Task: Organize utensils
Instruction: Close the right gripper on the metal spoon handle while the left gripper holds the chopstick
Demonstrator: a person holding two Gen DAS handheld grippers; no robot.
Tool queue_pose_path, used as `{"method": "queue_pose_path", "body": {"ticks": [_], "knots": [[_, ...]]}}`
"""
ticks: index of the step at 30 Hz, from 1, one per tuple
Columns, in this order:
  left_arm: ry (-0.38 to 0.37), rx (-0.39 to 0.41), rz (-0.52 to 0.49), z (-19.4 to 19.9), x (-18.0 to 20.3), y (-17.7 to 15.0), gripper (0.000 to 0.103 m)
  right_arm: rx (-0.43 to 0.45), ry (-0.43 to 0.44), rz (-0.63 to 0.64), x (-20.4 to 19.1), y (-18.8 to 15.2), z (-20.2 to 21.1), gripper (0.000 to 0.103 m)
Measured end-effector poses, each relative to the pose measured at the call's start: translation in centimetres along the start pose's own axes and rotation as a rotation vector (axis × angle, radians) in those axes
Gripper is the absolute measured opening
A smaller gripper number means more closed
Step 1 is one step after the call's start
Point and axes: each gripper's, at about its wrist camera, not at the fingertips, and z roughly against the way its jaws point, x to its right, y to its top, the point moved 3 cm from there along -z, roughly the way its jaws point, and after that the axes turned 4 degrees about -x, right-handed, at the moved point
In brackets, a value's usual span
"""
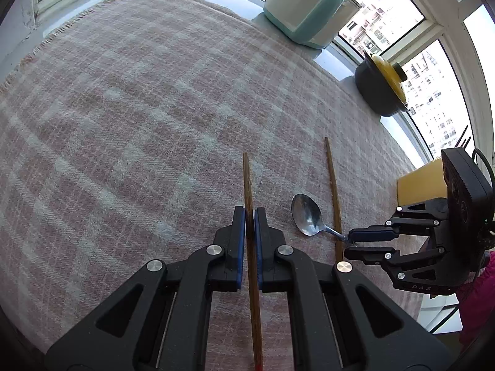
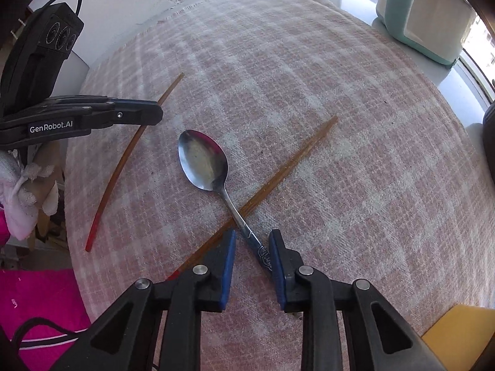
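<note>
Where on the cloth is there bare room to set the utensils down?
Free: the wide stretch of checked cloth between the spoon and the teal container, running on to the fringed far edge. Crowded: the near patch, where the spoon's handle crosses the loose chopstick between the right gripper's open jaws, beside the left gripper shut on the other chopstick.

A spoon lies across one chopstick on the cloth.

Left tool clamps 1 chopstick over checked cloth. Second chopstick lies right of it, spoon between. Right tool straddles spoon handle. Pot near window.
</note>
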Motion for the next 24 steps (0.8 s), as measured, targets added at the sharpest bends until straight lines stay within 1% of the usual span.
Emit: {"method": "queue_pose_path", "body": {"ticks": [1,3,10,12,13,14,17,21,24], "knots": [[0.0,-0.001,0.0,0.0,0.0,0.0,0.004,-0.011,-0.007,0.017,-0.3,-0.1,-0.1,0.019],[0.0,-0.003,0.0,-0.2,0.0,-0.1,0.004,-0.019,-0.047,0.05,-1.2,0.0,-0.4,0.019],[-0.003,-0.011,-0.008,-0.6,0.5,-0.1,0.003,-0.026,-0.101,0.079,-1.8,0.6,-0.8,0.021],[-0.006,-0.012,-0.008,-0.6,0.6,-0.1,0.003,-0.032,-0.131,0.08,-2.3,0.7,-1.0,0.012],[-0.008,-0.011,-0.008,-0.6,0.6,-0.1,0.003,-0.033,-0.135,0.068,-2.2,0.6,-1.0,0.007],[-0.009,-0.011,-0.01,-0.6,0.7,-0.1,0.003,-0.027,-0.132,0.051,-2.1,0.6,-1.0,0.006],[-0.012,-0.011,-0.014,-0.6,0.8,0.0,0.003,0.005,-0.138,-0.004,-1.4,0.1,-0.5,0.006],[-0.018,-0.011,-0.015,-0.6,1.1,0.0,0.003,0.074,-0.129,-0.075,-0.6,-0.9,0.6,0.006],[-0.019,-0.014,-0.019,-0.9,1.4,0.2,0.003,0.117,-0.145,-0.12,0.6,-1.7,1.6,0.006]]}}
